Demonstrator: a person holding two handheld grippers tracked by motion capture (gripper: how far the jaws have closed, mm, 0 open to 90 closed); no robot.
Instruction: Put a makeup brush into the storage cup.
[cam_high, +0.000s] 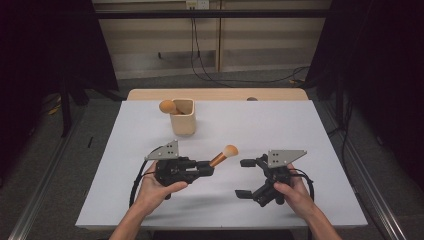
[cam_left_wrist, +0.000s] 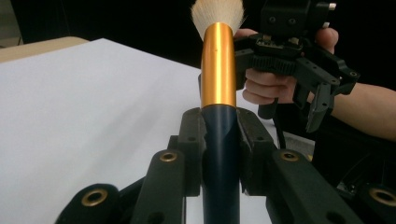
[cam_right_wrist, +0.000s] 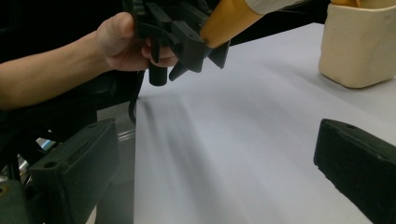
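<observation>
A makeup brush (cam_high: 223, 154) with a dark handle, gold ferrule and pale bristles is clamped by its handle in my left gripper (cam_high: 209, 169), which is shut on it above the white sheet. In the left gripper view the brush (cam_left_wrist: 218, 65) points straight out from between the jaws. To the right of the brush tip, my right gripper (cam_high: 245, 178) stands open and empty with its jaws wide apart. The right gripper view shows white sheet between them (cam_right_wrist: 217, 168). A beige cup (cam_high: 183, 119) stands upright farther back, with a round orange-headed item (cam_high: 167, 106) leaning over its left rim.
The white sheet (cam_high: 280, 130) covers a wooden table (cam_high: 215, 94), whose bare strip shows along the far edge. Cables trail over the floor behind it. Dark curtains hang on both sides. The cup (cam_right_wrist: 359, 46) sits ahead and to the right in the right gripper view.
</observation>
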